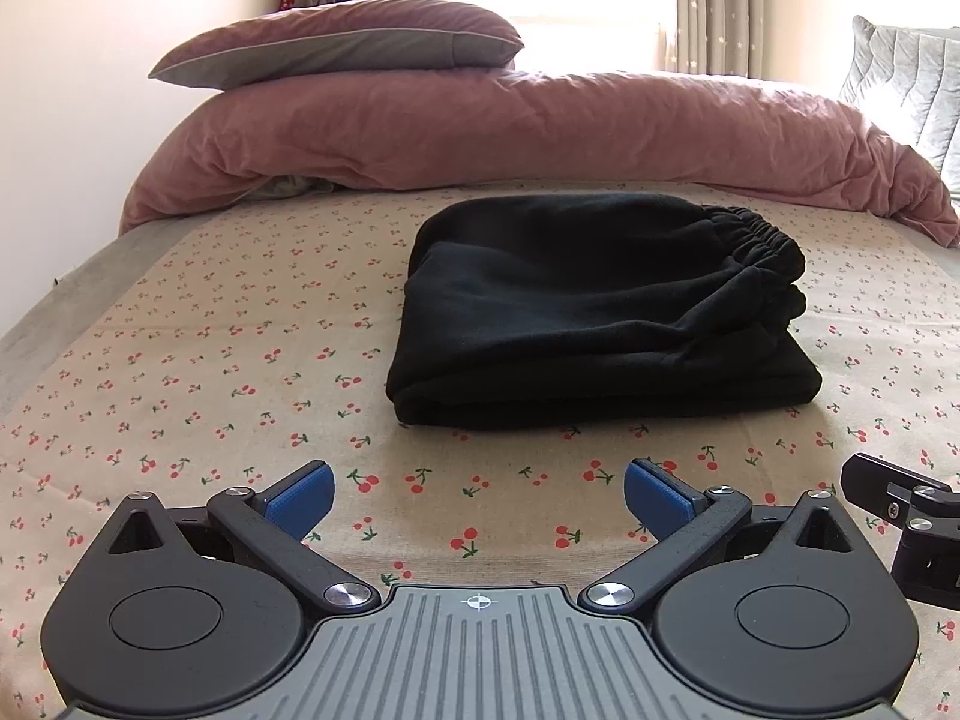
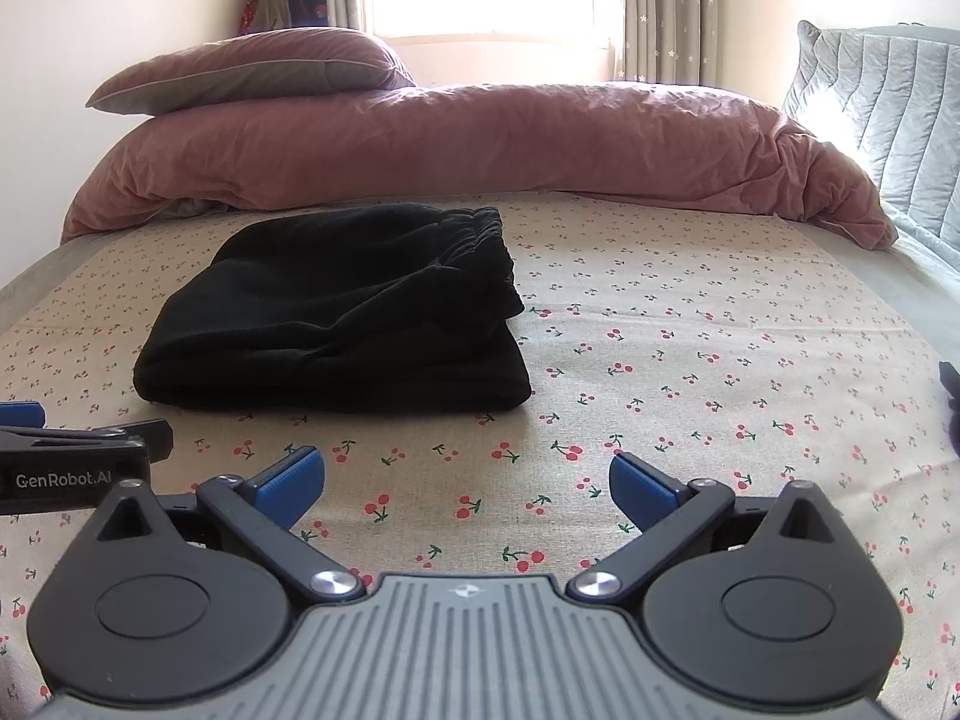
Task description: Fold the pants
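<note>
Left wrist view: black pants [image 1: 600, 312] folded into a compact rectangular stack, lying on a cherry-print sheet [image 1: 210, 360] near the middle of the bed, with the gathered elastic waistband [image 1: 756, 240] on the stack's right edge and the thick folded edge facing the camera. Left gripper [image 1: 478, 495] released, its blue-padded fingers [image 1: 303, 495] spread wide above bare sheet and grasping nothing; a strip of open sheet separates the fingertips from the near fold. Right wrist view: right gripper [image 2: 467, 483] likewise released and empty, its fingers splayed over the sheet; the pants sit ahead and to its left, apart from it, with a broad open stretch of sheet to their right. Part of the left gripper shows at the left margin of this view, just beside the right one. Behind the pants, well apart, a pink duvet [image 1: 510, 138] runs across the bed, a pillow [image 1: 336, 42] resting on its left end; a grey quilted cushion [image 2: 882, 102] stands at far right.
</note>
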